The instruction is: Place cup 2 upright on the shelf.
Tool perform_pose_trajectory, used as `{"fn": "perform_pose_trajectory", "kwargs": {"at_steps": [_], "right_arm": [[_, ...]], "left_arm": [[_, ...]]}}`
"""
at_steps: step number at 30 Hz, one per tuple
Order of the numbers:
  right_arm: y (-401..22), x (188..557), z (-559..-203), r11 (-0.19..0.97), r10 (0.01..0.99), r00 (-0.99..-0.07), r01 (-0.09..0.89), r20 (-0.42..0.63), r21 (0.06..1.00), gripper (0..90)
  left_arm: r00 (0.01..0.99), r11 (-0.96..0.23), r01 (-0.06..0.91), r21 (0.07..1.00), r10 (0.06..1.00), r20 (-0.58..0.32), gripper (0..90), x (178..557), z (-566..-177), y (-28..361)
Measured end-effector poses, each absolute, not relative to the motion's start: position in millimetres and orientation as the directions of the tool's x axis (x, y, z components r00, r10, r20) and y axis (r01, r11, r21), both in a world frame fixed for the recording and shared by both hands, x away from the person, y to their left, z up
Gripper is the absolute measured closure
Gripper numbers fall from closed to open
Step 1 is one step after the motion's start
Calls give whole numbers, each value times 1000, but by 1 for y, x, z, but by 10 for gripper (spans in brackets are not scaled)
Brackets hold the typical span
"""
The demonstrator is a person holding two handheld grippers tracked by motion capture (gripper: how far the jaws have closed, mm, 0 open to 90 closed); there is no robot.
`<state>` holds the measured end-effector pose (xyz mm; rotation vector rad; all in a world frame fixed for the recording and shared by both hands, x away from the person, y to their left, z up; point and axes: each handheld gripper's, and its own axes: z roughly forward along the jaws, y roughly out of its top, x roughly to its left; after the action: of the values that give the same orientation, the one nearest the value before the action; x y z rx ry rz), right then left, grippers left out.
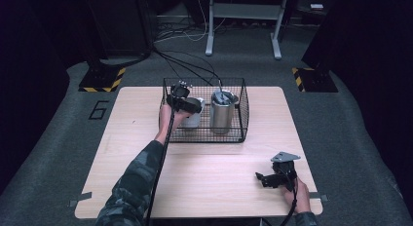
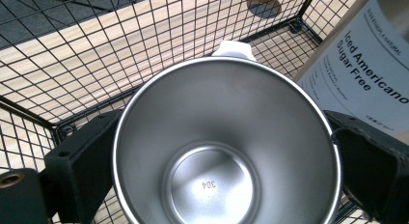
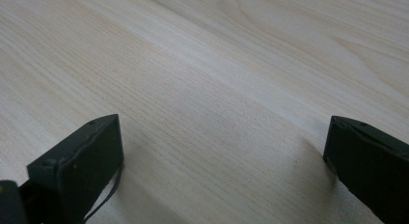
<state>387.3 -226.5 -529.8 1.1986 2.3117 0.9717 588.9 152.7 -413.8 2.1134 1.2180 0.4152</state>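
A black wire basket [image 1: 204, 138] stands at the back middle of the wooden table [image 1: 209, 172]. Inside it, my left gripper [image 1: 187, 105] is shut on a steel cup [image 1: 195, 120] with a white outside. In the left gripper view the cup [image 2: 226, 137] is empty, stamped 304 inside, with a black finger [image 2: 82, 171] against each side of its rim. Beside it in the basket stands a taller steel tumbler [image 1: 223, 111], whose label [image 2: 371, 74] reads Iced Americano Sugar Free. My right gripper [image 1: 263, 179] rests open at the table's front right, with only bare wood between its jaws [image 3: 222, 151].
Cables run from the basket's back across the grey floor to a metal frame [image 1: 243, 21]. Two black stands with yellow hazard stripes [image 1: 102, 80] [image 1: 311, 77] sit beyond the table's far corners. Bare tabletop lies between the basket and the right gripper.
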Motion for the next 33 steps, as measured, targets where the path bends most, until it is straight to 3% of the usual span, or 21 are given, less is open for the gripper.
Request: {"fn": "perform_pose_trajectory", "kwargs": {"at_steps": [33], "right_arm": [[-226, 387, -530, 404, 818, -575, 570, -3, 716, 0]], "left_arm": [[494, -354, 687, 634, 868, -50, 53, 585, -424, 152]]}}
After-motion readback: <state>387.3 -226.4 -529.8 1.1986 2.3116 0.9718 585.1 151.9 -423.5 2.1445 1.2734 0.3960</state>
